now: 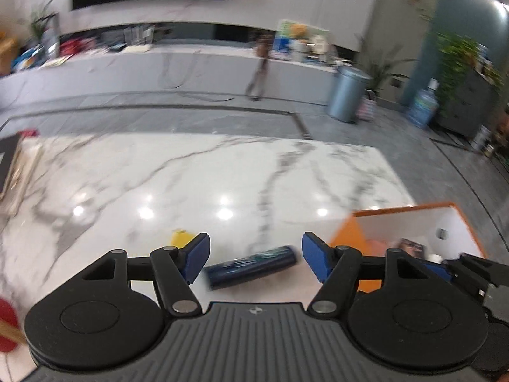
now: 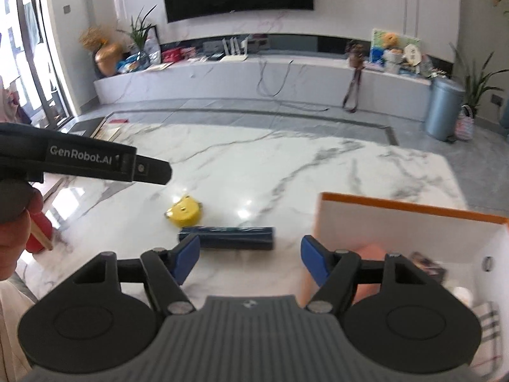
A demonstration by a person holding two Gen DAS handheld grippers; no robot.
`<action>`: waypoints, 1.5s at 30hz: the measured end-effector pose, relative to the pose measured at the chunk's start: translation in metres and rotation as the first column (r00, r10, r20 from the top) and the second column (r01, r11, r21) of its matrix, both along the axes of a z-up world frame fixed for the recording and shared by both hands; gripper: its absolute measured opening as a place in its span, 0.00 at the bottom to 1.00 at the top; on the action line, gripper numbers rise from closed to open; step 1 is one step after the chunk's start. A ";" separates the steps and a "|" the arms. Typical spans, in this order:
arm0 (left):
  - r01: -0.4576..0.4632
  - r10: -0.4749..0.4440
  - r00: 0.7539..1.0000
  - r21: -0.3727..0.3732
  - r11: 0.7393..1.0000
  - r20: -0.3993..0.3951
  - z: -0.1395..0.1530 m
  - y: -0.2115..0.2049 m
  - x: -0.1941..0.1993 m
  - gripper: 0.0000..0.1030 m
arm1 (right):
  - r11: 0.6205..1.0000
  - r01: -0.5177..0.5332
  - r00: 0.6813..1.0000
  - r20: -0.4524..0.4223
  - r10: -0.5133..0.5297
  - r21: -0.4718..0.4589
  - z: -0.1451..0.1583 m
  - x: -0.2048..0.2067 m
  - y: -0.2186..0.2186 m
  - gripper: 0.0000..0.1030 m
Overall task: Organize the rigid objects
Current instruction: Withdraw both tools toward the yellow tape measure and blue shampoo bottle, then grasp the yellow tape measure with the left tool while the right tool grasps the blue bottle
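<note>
Left gripper: blue pads spread wide, nothing between them, hanging over the near part of the table; this view is smeared by motion.
Right gripper: jaws likewise wide apart and empty, just left of the box.
Dark blue tube: lies on its side on the marble table, crosswise to the right gripper's fingers and just beyond them; in the left view it sits between the pads but farther out, not touched.
Yellow round object: just behind the tube's left end, near it; whether they touch I cannot tell.
Orange-edged white box: right of the tube, open-topped, already holding several items too blurred to name.
Red paddle with wooden handle: at the far left edge of the table.
Risk: the tube is round and would likely roll on the glossy marble if one pad nudges it first.
Risk: both grippers hover close together, so reaching at once could make them collide.
Risk: a low carry could clip the box wall.
</note>
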State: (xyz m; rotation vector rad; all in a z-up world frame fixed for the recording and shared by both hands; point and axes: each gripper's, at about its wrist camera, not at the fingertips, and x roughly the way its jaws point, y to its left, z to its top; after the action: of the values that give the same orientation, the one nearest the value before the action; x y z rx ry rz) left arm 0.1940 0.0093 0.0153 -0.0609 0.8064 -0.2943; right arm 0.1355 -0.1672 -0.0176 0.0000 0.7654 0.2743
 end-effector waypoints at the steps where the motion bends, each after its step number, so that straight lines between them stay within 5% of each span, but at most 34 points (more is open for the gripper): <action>1: -0.025 0.025 1.000 -0.001 1.000 -0.009 -0.003 0.010 0.003 0.75 | 1.000 -0.008 1.000 -0.012 0.008 0.000 -0.004 0.004 0.006 0.69; 10: -0.172 0.171 0.981 -0.007 0.985 -0.089 -0.048 0.067 0.023 0.74 | 1.000 0.001 0.990 -0.140 0.001 0.008 -0.044 0.046 0.040 0.63; 22: -0.153 0.155 0.978 0.021 0.988 -0.139 -0.106 0.069 0.065 0.78 | 0.976 0.202 0.935 -0.312 -0.168 0.080 -0.093 0.103 0.042 0.63; 38: -0.124 0.125 0.976 0.017 0.992 -0.179 -0.147 0.064 0.103 0.71 | 0.960 0.272 0.919 -0.314 -0.238 0.069 -0.111 0.135 0.045 0.64; 41: -0.116 0.117 0.976 0.019 0.993 -0.182 -0.151 0.065 0.104 0.63 | 0.962 0.264 0.921 -0.314 -0.231 0.066 -0.113 0.141 0.048 0.63; 45: -0.093 0.106 0.982 0.091 0.992 -0.157 -0.152 0.062 0.101 0.58 | 0.970 0.239 0.913 -0.351 -0.207 0.050 -0.121 0.145 0.058 0.56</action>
State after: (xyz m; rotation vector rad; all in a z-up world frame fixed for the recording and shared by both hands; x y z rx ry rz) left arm 0.2954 0.0713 -0.1362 -0.0474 0.9724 -0.1619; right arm 0.2803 -0.1087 -0.1384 0.2274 1.0911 0.0896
